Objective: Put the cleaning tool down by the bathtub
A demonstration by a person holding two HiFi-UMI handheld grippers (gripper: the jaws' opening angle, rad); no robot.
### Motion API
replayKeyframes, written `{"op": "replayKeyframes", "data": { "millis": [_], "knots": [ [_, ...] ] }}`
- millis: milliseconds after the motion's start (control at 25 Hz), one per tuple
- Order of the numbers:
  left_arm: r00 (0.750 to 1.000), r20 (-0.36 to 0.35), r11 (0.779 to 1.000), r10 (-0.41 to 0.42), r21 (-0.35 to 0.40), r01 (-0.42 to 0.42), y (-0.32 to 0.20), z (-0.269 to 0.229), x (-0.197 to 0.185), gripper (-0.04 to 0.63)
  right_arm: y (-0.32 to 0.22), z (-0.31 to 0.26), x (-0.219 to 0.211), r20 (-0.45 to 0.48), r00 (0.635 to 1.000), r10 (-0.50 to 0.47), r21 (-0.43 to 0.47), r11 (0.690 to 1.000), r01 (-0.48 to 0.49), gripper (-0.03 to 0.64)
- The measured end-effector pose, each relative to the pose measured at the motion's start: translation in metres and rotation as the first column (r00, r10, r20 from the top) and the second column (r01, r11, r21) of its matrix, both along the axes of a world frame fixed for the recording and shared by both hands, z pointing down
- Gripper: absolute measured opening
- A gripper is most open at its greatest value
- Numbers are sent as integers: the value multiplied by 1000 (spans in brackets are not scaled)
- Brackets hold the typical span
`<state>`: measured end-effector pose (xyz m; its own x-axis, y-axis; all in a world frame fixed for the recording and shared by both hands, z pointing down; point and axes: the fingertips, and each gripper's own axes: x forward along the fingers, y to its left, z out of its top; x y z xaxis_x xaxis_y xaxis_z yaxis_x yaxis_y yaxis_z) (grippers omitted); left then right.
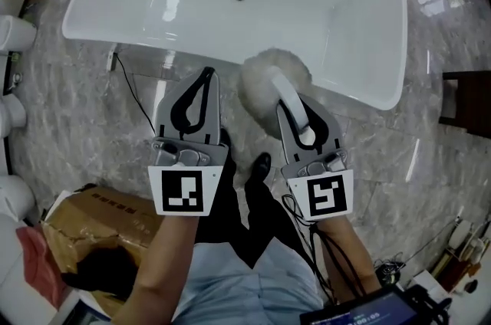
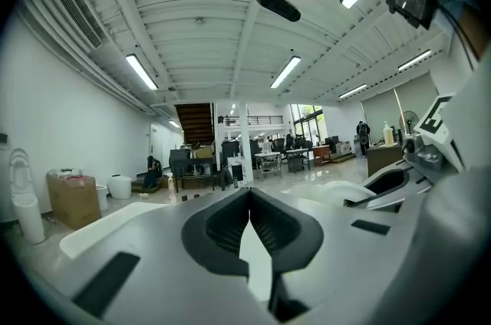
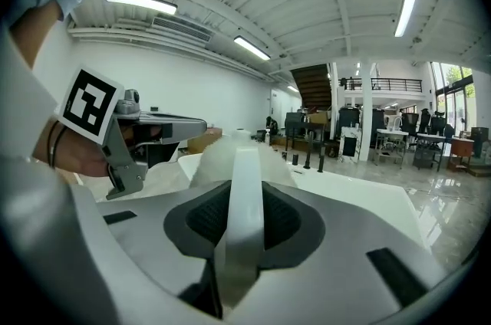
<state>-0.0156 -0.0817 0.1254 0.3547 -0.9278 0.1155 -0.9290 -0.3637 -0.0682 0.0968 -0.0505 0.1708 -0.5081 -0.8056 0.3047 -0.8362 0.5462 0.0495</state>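
Your head camera looks steeply down on the left gripper (image 1: pixel 207 75), the right gripper (image 1: pixel 295 103) and the bathtub (image 1: pixel 360 24). Each gripper camera rides close behind its own jaws and faces almost level across the bathtub into the hall. Each catches the other gripper at its edge. The duster (image 1: pixel 265 82) shows in the head and right gripper views.

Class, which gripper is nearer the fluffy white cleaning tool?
Right. The right gripper is clamped on the handle of the cleaning tool; the left gripper is beside its fluffy head, apart.

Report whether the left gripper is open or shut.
Shut: the left gripper has its jaw tips touching, with nothing between them.
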Motion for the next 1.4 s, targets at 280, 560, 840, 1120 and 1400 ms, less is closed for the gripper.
{"op": "replayKeyframes", "data": {
  "millis": [280, 560, 840, 1120, 1400],
  "knots": [
    [1000, 0, 999, -21, -40, 21, -13, 60, -19, 17, -1, 67, -20, -21, 998, -66, -62, 996, 64, 101],
    [999, -4, 997, -49, -53, 49, -23, 111, -37, 17, -1, 125, -38, -59, 987, -152, -91, 985, 147, 101],
    [999, 8, 996, -44, -73, 44, -27, 161, -47, 17, -3, 177, -57, -80, 972, -221, -118, 970, 211, 101],
    [999, 8, 996, -33, -86, 33, -31, 207, -54, 17, -3, 231, -69, -95, 963, -252, -148, 960, 237, 101],
    [1000, 6, 996, -28, -82, 28, -33, 256, -63, 17, 4, 288, -78, -122, 950, -289, -170, 949, 266, 101]
  ]
}}
